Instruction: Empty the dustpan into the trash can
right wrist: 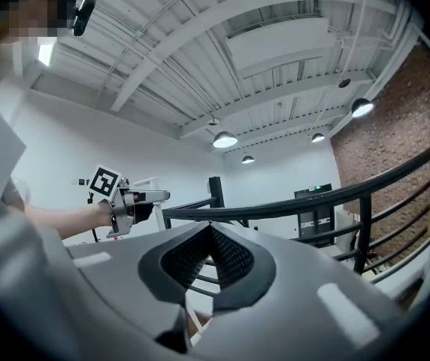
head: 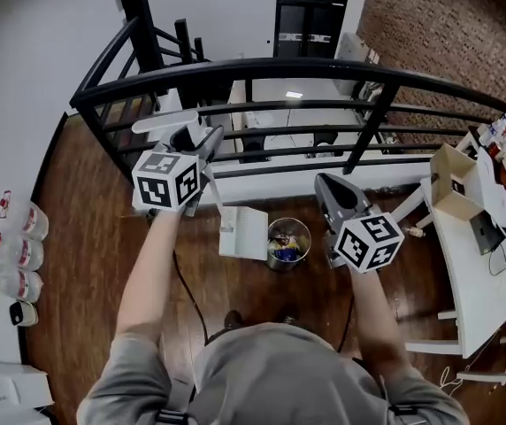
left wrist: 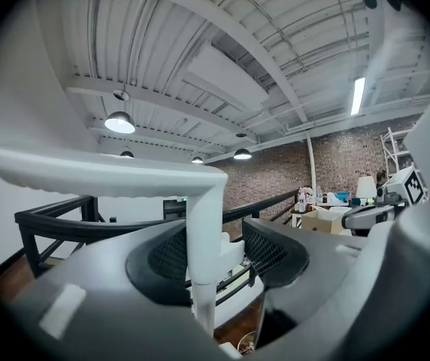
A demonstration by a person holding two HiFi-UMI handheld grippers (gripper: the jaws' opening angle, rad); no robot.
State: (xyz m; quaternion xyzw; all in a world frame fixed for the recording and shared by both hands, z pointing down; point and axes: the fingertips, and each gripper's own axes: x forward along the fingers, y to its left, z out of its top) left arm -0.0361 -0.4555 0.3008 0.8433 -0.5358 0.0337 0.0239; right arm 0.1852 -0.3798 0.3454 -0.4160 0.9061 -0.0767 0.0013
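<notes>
Left tool (head: pixel 202 142) clamped on upright shaft of white plastic long-handled dustpan (head: pixel 243 234), pan low, just left of small round metal trash can (head: pixel 289 242); right tool (head: pixel 331 187) pinched shut, empty, above the can's right.

The right gripper (right wrist: pixel 210 229) has its fingers together, empty, before a black railing (right wrist: pixel 313 201); at left centre, the left gripper (right wrist: pixel 141 207) clasps a white handle (right wrist: pixel 158 195).

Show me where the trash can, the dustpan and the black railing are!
trash can (head: pixel 281 262), head view, on its shiny lower wall.
dustpan (head: pixel 246 233), head view, on the flat white pan.
black railing (head: pixel 324 65), head view, on the curved top rail.
</notes>
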